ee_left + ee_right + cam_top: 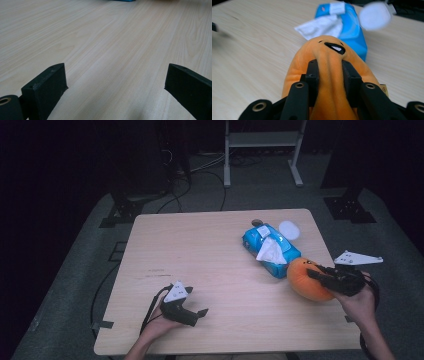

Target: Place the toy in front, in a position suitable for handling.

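An orange plush toy [306, 279] with a stitched smiling face [335, 47] is at the table's right side, pinched in my right gripper [322, 276]. In the right gripper view the two black jaws squeeze a ridge of its soft body [329, 75] between them, and the toy appears lifted slightly off the wood. My left gripper [192, 312] rests low near the front left of the table, jaws wide apart [116, 82] with only bare wood between them.
A blue wet-wipe pack [270, 247] with a white wipe sticking out lies just behind the toy, its round white lid [289, 229] flipped open. The table's right edge [330, 255] is close to my right hand. Bare wood [200, 255] spreads across the left and middle.
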A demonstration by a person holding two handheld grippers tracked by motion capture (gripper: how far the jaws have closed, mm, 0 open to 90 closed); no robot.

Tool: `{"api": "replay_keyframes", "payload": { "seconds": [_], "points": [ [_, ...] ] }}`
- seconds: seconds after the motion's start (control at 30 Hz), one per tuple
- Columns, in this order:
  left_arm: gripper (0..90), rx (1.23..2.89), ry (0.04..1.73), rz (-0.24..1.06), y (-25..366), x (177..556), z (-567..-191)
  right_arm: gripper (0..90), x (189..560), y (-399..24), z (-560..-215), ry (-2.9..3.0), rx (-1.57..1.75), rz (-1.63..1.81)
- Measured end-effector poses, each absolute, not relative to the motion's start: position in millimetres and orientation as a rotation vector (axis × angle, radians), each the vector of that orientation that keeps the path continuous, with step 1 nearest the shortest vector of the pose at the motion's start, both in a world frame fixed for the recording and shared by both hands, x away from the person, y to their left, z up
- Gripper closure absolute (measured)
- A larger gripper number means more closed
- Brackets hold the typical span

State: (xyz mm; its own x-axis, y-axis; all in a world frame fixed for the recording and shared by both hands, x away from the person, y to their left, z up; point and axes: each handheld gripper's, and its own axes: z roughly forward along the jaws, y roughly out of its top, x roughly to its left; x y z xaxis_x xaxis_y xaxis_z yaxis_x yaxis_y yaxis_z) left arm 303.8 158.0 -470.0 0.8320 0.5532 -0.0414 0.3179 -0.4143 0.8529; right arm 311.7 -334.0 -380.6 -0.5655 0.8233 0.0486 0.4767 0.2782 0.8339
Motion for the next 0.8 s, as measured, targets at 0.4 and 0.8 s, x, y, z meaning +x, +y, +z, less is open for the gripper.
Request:
{"api": "replay_keyframes", "payload": {
  "seconds": [0.4, 0.8],
  "points": [
    [3.4, 2.018, 0.636, 0.297, 164, 304, -466, 69.8, 313, -264, -342, 2.303, 0.897, 1.382],
    [3.4, 1.986, 0.61, 0.279, 167, 302, -462, 69.0, 342, -178, -361, 2.487, 0.746, 1.417]
  ]
}}
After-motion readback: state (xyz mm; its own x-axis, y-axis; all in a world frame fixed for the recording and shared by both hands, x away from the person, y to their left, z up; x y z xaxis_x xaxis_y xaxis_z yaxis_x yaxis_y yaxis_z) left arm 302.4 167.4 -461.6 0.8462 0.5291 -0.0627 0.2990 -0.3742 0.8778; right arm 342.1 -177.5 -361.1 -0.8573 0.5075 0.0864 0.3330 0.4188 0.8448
